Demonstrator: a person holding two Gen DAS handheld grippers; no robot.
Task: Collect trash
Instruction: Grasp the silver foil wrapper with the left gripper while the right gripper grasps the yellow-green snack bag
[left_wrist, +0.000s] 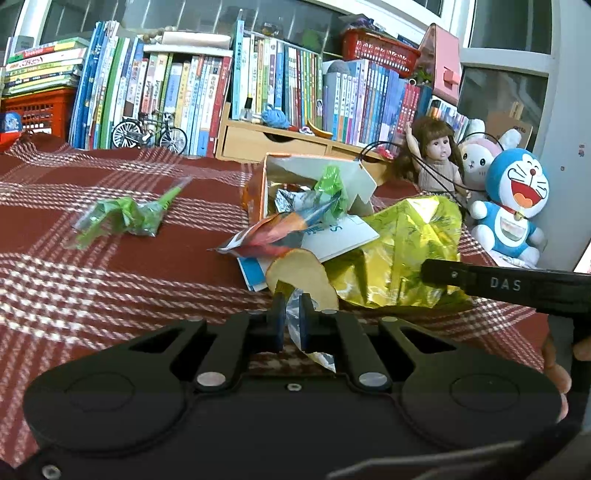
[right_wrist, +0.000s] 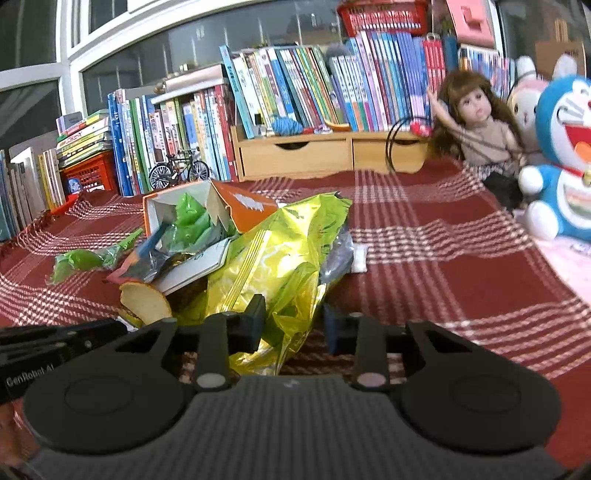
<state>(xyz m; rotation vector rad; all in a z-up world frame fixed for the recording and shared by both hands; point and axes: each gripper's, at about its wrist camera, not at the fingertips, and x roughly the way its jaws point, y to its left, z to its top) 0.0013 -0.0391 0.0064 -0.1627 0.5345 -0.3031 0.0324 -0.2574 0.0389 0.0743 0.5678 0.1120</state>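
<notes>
A heap of trash lies on the red checked cloth (left_wrist: 92, 280). It holds a crumpled yellow foil bag (left_wrist: 406, 243), a white card, a red-orange wrapper (left_wrist: 266, 236) and a tan slice (left_wrist: 299, 273). Behind it an open orange box (left_wrist: 258, 192) on its side holds green and silver wrappers. My left gripper (left_wrist: 291, 317) is shut on a small clear wrapper (left_wrist: 297, 332) at the heap's near edge. My right gripper (right_wrist: 293, 325) is open, its fingers on either side of the yellow bag (right_wrist: 273, 258)'s lower end. A loose green wrapper (left_wrist: 125, 218) lies apart to the left.
Rows of books (left_wrist: 184, 92), a wooden drawer shelf (left_wrist: 280, 140) and a toy bicycle (left_wrist: 147, 133) line the back. A doll (left_wrist: 436, 155), a rabbit plush and a blue cat plush (left_wrist: 513, 206) sit at the right. A small white packet (right_wrist: 358, 258) lies behind the bag.
</notes>
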